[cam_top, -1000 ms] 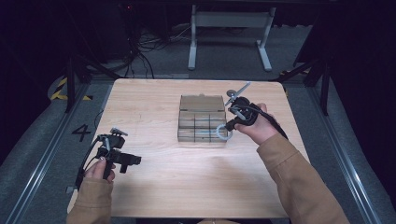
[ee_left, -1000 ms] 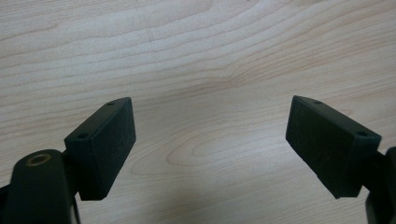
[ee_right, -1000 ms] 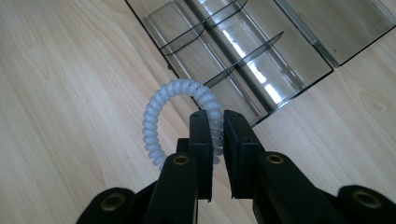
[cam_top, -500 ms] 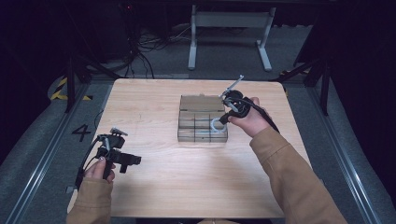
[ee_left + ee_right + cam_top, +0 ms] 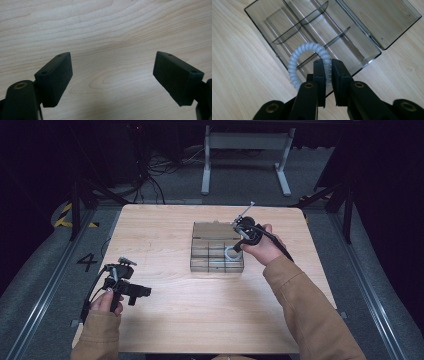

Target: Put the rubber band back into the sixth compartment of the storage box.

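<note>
Where dividers (image 5: 322, 45) cross, coil (image 5: 302, 56) overhead

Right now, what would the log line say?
right gripper: shut on spiral hair tie | over clear divided box | left gripper: open above table

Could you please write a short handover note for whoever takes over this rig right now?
Right claw: shut on the white spiral hair tie, held above the clear compartment box, over its near right corner in the high view.
Left claw: open and holding nothing, over bare wooden table at the near left.
Box: lid open, lying flat on the far side; the compartments in sight look empty.
Done: hair tie picked up and brought over the box.
Left: probably lower it into a compartment, release it, perhaps close the lid.
</note>
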{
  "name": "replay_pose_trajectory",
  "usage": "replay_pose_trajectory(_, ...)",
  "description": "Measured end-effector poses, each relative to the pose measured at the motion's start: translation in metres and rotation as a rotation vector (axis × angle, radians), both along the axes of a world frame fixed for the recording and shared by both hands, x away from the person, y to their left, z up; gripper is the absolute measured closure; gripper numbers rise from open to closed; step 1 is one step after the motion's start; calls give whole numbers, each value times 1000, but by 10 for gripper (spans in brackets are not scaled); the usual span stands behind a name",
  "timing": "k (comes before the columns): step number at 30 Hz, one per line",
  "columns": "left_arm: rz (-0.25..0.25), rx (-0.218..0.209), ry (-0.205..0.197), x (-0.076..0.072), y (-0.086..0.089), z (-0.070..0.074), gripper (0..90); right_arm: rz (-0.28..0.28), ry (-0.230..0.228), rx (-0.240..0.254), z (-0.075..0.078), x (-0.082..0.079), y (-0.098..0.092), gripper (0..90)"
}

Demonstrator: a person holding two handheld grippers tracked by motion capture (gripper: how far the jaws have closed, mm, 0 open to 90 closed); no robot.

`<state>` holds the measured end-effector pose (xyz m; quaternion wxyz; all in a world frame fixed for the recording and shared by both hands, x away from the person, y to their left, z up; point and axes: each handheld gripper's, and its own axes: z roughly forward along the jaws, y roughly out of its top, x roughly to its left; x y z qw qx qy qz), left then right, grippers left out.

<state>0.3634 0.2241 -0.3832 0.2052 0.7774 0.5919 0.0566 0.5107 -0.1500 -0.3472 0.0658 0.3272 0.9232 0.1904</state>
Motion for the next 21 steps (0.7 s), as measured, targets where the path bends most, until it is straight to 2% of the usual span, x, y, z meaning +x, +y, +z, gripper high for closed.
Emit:
replay_pose_trajectory(6, 0, 0, 1, 0, 1, 0, 166, -18, 3, -30, -12, 6, 1, 824)
replay_pose_trajectory(21, -2, 1, 0, 0, 0, 0, 166, -26, 18, -76, -28, 9, 1, 824)
